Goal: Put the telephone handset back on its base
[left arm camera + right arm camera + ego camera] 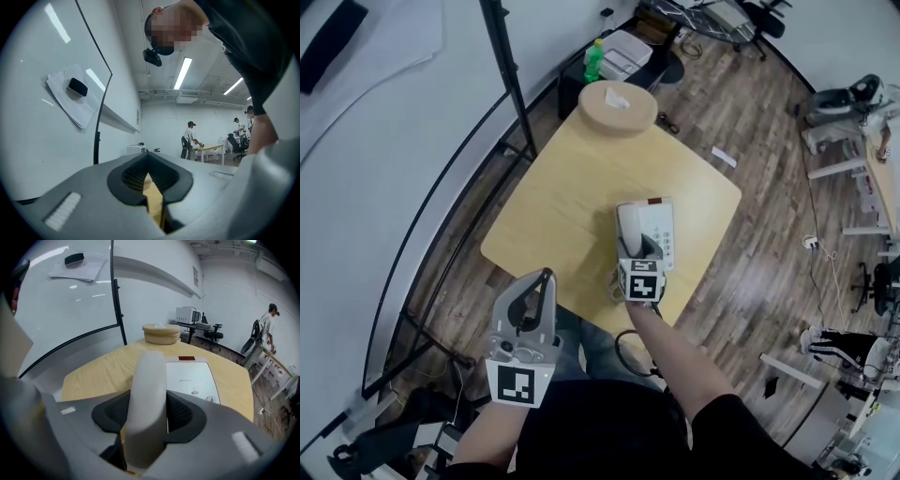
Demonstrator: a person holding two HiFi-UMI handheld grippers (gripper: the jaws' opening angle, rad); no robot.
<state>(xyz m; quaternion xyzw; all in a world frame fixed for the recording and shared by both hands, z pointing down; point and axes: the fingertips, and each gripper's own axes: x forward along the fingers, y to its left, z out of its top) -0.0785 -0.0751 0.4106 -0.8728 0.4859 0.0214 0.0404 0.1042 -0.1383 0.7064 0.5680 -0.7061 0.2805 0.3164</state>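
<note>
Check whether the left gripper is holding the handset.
No, the left gripper is shut with nothing between its jaws; the handset sits clamped in the right gripper.

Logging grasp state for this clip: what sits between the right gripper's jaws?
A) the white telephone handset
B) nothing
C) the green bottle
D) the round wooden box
A: in the right gripper view, the right gripper has its jaws closed on either side of the white telephone handset, with the telephone base beside and beyond it on the table.
</note>
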